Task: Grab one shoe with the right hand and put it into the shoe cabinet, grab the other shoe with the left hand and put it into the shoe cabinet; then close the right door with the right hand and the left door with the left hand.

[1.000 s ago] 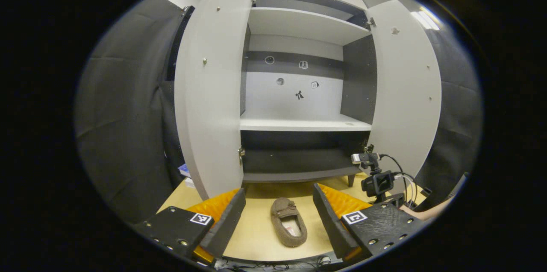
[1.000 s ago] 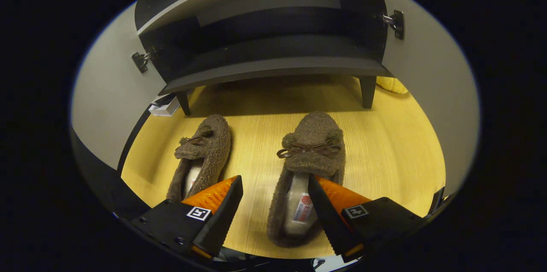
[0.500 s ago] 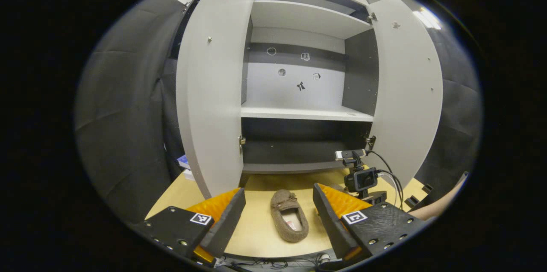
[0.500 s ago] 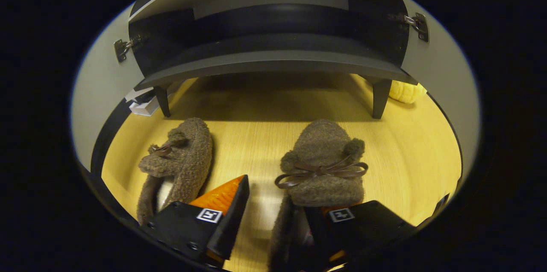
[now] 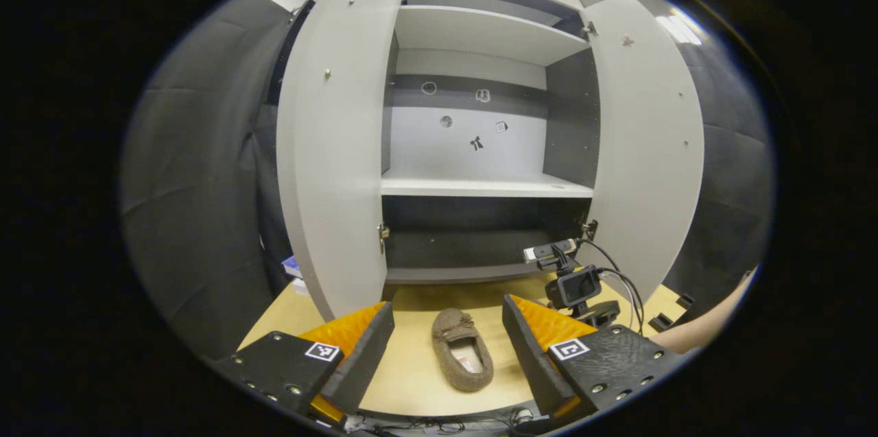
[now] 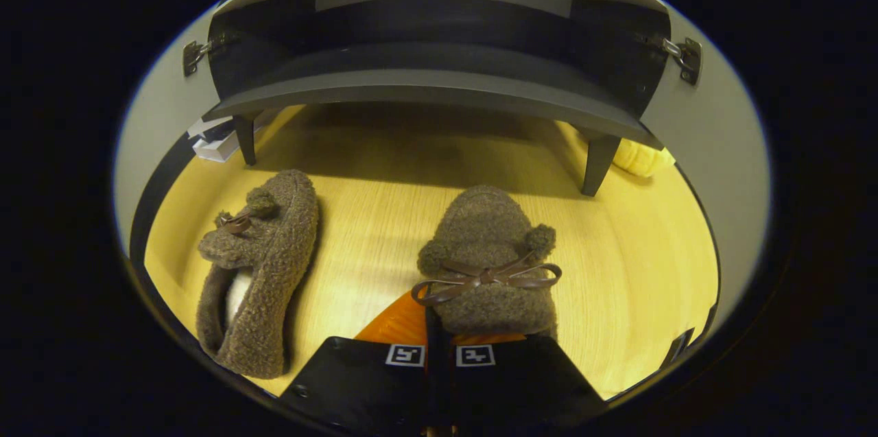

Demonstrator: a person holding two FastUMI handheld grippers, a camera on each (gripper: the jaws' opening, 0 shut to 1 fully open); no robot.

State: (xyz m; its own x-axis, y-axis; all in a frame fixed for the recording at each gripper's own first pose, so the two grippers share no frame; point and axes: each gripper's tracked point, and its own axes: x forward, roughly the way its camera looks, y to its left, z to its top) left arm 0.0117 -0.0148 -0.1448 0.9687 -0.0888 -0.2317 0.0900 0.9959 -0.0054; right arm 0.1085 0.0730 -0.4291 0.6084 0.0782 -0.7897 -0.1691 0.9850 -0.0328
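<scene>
On the floor, the right gripper (image 6: 439, 327) pinches one slipper's (image 6: 490, 265) side; the left gripper (image 5: 446, 341) gapes wide above its mate (image 5: 461, 349).

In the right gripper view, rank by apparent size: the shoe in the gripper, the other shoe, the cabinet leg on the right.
1. Held shoe and other shoe: alike; the held one is nearer and partly hidden, so unranked.
2. Cabinet leg: smallest, though farther off.

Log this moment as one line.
right hand-held gripper: shut on right slipper | left hand-held gripper: open | left slipper: on floor | cabinet doors: open
</scene>
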